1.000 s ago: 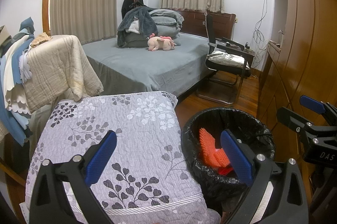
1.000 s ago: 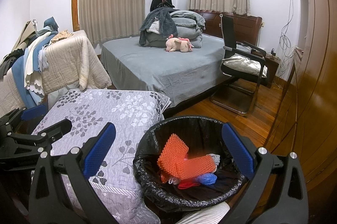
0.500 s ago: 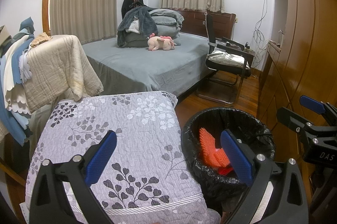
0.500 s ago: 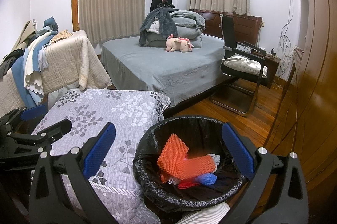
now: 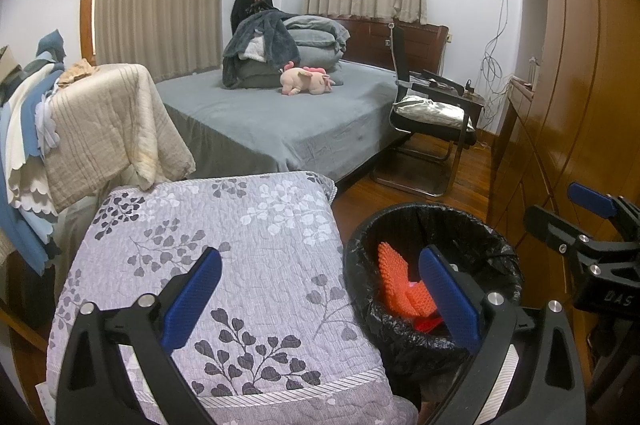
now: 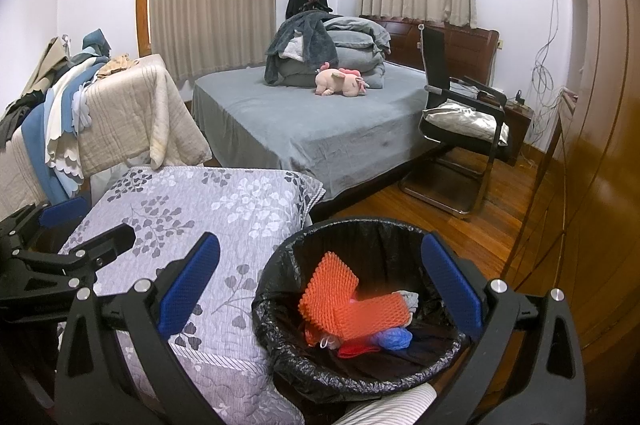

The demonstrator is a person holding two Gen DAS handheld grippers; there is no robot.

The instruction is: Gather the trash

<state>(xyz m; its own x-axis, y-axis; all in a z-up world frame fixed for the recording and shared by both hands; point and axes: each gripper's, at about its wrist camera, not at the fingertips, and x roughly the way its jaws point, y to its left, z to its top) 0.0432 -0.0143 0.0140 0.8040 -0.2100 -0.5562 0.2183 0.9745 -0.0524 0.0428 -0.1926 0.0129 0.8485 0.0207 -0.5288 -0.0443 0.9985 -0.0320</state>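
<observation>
Trash (image 5: 394, 285) lies inside the black-lined bin (image 5: 404, 225), which serves as the landmark for every position below.

Left wrist view: the left gripper (image 5: 320, 299) is held with its jaws spread wide and nothing between them. One blue pad (image 5: 192, 299) hangs over the floral quilt (image 5: 224, 225) to the left of the bin; the other crosses the bin's near rim. The spread suggests the tool is free to take the next item. An orange mesh piece leans against the inner liner, placed there presumably because the bin is the collection point. The right gripper (image 5: 576, 221) shows at the frame edge, to the right of the bin. Beyond the bin stand a grey bed (image 5: 288, 121) and a black chair (image 5: 432, 113).

Right wrist view: the right gripper (image 6: 320, 295) is likewise released and empty, its pads straddling the bin mouth, one over the quilt, one past the bin's right rim. This looks straight down into the bin (the better view of its contents): orange mesh (image 6: 344, 301), a blue wad (image 6: 394, 339), a red scrap (image 6: 354, 351) and a pale grey piece (image 6: 408, 299) rest on the liner bottom. The left gripper (image 6: 60, 237) sits to the left of the bin, above the quilt.

No loose trash is visible on the quilt or on the wooden floor (image 6: 472, 237) near the bin, so the collection appears largely done
</observation>
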